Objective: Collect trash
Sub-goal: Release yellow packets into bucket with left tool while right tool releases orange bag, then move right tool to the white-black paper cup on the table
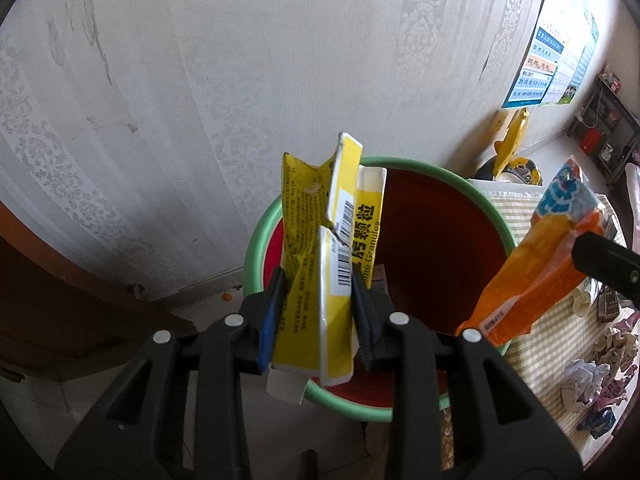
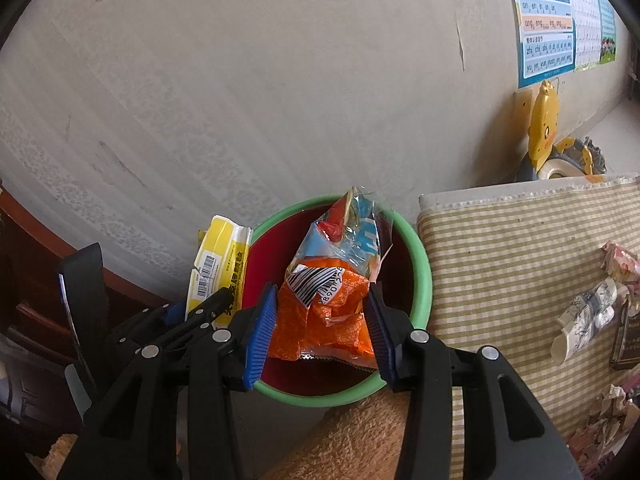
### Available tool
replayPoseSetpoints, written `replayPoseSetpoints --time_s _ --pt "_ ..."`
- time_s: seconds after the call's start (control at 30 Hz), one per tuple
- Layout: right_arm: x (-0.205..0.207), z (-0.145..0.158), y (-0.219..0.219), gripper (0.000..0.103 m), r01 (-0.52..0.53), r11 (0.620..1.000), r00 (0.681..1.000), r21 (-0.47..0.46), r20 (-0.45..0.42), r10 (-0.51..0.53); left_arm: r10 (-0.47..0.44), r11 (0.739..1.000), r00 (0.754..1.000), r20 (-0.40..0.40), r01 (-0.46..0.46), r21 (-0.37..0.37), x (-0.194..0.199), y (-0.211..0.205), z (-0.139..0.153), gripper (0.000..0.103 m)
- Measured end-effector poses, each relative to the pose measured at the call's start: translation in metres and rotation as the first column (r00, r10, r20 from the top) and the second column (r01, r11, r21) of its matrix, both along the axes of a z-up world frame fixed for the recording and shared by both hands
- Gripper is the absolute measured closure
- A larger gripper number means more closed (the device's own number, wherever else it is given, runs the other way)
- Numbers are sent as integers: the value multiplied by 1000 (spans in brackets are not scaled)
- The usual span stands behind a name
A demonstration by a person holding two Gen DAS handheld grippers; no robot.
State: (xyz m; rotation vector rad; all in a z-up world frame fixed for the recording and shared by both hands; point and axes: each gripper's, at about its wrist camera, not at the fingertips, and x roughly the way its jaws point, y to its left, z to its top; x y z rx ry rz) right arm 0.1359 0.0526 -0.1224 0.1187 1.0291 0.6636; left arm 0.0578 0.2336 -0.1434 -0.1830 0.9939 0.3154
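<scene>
A red bin with a green rim [image 1: 256, 248] stands on the floor by the wall. My left gripper [image 1: 318, 292] is shut on a torn yellow medicine box [image 1: 332, 264], held upright over the bin's left rim. My right gripper [image 2: 322, 312] is shut on a crumpled orange and blue snack wrapper [image 2: 328, 304] above the bin [image 2: 424, 280]. The wrapper [image 1: 536, 268] also shows at the right of the left wrist view, over the bin's right rim. The yellow box [image 2: 218, 268] and the left gripper's dark body appear at the left of the right wrist view.
A surface with a green-striped cloth [image 2: 500, 248] lies right of the bin, with crumpled paper and wrappers [image 2: 584, 316] on it. A yellow duck toy [image 2: 544, 128] stands by the wall. Dark wooden furniture [image 1: 48, 300] is at the left. A poster [image 2: 548, 12] hangs on the patterned wall.
</scene>
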Motion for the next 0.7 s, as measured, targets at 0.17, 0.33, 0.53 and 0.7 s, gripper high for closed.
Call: replayPoseSetpoints --time_s 0.17,0.33,0.53,0.7 --pt "2 1 -3 58 14 1000 1000 7 -1 -14 -10 1000 1000 -1 10 -1 7 -3 -2 66" --pt "6 -3 -5 41 31 999 999 31 -27 -30 5 1000 1000 26 -5 9 6 -3 -1 32" --pt "-1 1 -4 41 25 1000 1000 -9 8 -25 -7 1000 1000 18 7 10 5 -6 -2 32" --pt "-7 0 -17 41 41 999 999 2 -14 -41 -19 1000 1000 23 19 16 2 -15 3 32"
